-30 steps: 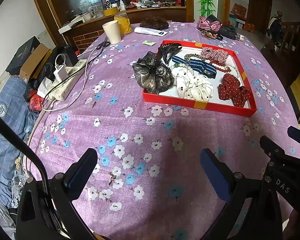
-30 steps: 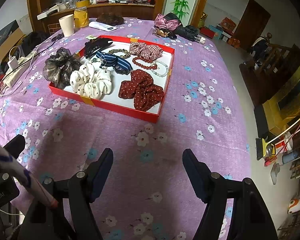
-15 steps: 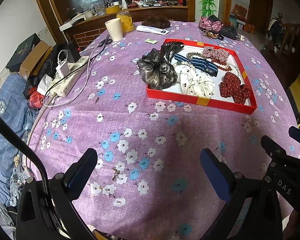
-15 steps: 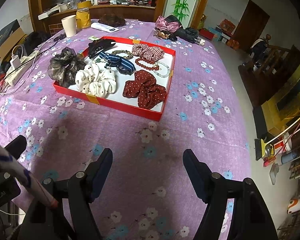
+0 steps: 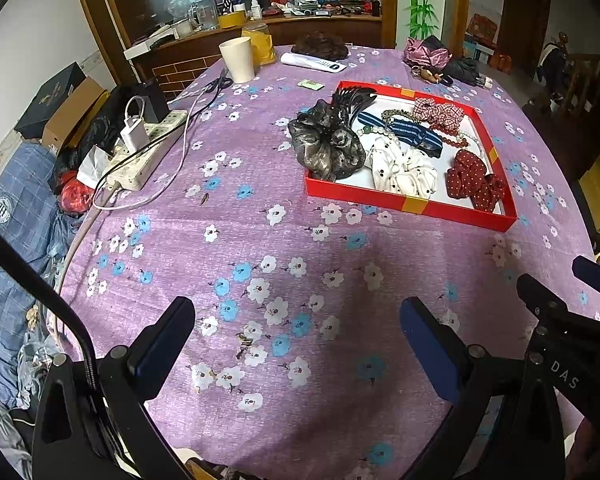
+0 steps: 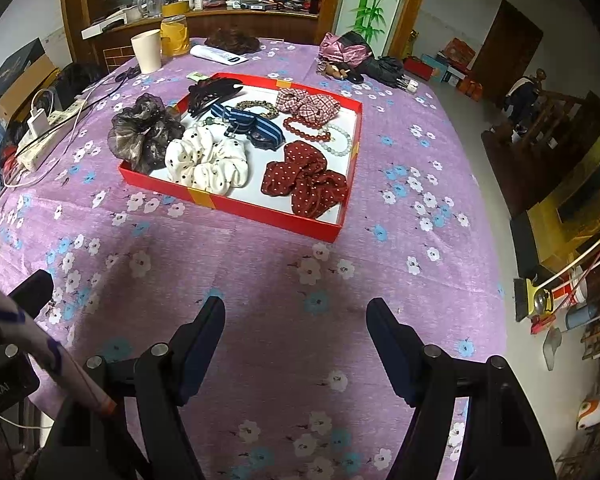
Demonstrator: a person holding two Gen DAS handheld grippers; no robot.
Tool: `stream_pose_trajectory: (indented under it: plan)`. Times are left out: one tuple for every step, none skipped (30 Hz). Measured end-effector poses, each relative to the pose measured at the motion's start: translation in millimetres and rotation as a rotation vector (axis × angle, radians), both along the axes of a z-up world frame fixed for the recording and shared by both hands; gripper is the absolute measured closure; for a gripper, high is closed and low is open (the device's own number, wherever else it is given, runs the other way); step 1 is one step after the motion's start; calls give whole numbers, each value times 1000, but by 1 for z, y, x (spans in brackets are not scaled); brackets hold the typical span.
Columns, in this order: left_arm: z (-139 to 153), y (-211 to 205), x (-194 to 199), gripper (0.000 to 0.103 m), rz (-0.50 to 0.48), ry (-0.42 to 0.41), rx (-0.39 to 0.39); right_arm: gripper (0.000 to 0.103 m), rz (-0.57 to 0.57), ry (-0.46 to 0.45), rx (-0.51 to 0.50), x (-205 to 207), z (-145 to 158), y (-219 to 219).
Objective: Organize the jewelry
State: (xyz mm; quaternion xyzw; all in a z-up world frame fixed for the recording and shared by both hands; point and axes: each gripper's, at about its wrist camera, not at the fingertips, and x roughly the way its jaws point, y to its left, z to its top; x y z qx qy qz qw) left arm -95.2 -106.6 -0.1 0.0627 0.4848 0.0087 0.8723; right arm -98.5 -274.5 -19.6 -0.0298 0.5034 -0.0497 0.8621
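Your left claw [image 5: 296, 320] hangs wide apart over the purple cloth [image 5: 260, 240], gripping nothing, and your right claw [image 6: 296, 320] is spread just as wide and holds nothing either. Both sit well short of the red tray [image 6: 236, 206], which lies ahead on the flowered cloth. Inside it you have a white dotted scrunchie [image 6: 206, 160] and a red dotted one [image 6: 306, 180] at the near edge, a striped blue band [image 6: 248, 122] and a plaid scrunchie [image 6: 308, 104] farther back, a red bead string [image 6: 306, 128] touching a pale bead string [image 6: 340, 140], and a dark hair claw [image 6: 210, 94] at the far corner. A grey sheer scrunchie [image 6: 142, 134] spills over the tray's left wall onto the cloth.

Beyond the tray stand a cream cup [image 6: 148, 54] and a yellow jar [image 6: 175, 36] just beside it, then a wooden counter [image 6: 240, 20] crowded with bottles. A power strip [image 5: 144, 152] with a plugged charger lies at the cloth's left edge, and a pink bag [image 6: 342, 50] rests at the far right of the table.

From the left camera your right claw's body cuts in at the lower right, only partly seen. A chain near the striped band is too small to make out, and the brown heap behind the jar is unclear.
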Motion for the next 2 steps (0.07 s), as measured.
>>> stream_pose_trajectory:
  plan:
    - [0, 0, 0, 1, -1, 2, -2, 26, 2, -1, -1, 0, 0, 1]
    - [0, 0, 0, 1, -2, 4, -1, 26, 3, -1, -1, 0, 0, 1]
